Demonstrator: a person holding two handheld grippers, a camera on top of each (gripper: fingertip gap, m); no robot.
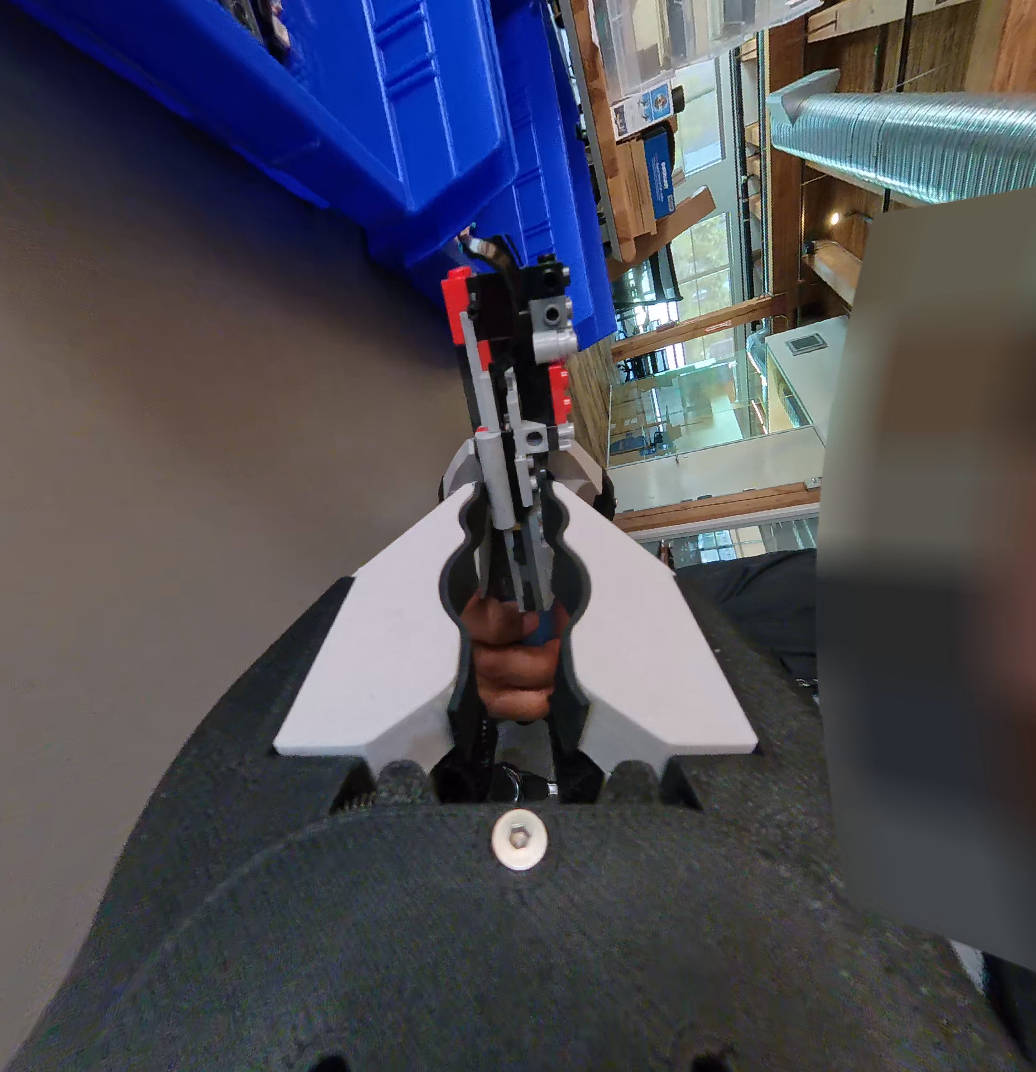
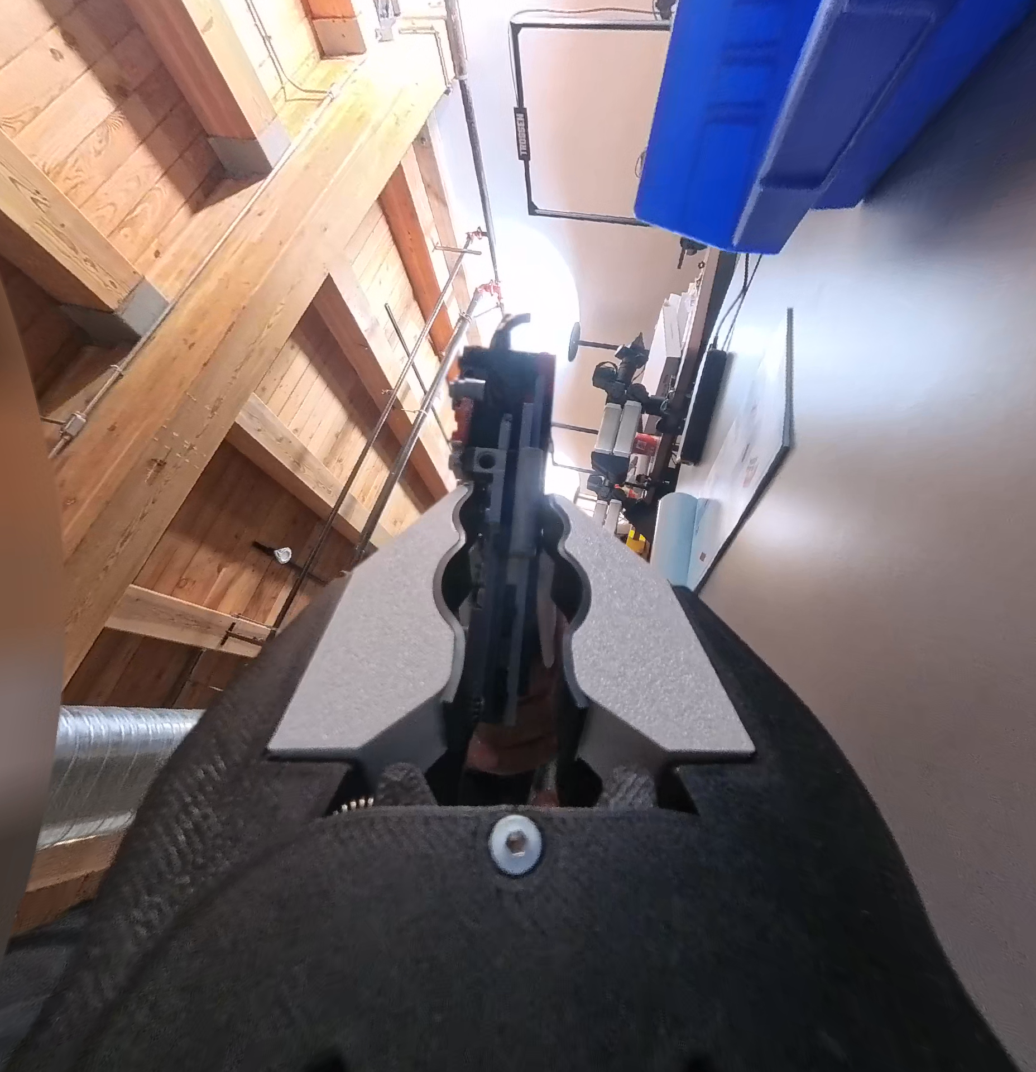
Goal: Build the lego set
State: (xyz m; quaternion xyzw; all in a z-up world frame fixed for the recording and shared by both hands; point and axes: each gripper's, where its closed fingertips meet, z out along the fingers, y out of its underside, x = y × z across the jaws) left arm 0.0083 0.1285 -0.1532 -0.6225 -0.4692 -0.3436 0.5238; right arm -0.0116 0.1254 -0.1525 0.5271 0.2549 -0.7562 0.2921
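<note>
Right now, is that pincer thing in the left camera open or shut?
Shut: the left hand-held gripper has both white fingers pressed against the grey, black and red lego assembly, which sticks out beyond them.

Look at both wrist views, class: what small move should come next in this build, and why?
Probably lower the lego assembly toward the grey table beside the blue bin. Both the left claw and the right claw seem shut on the same assembly, held in the air, so no claw is free to fetch another piece.
</note>
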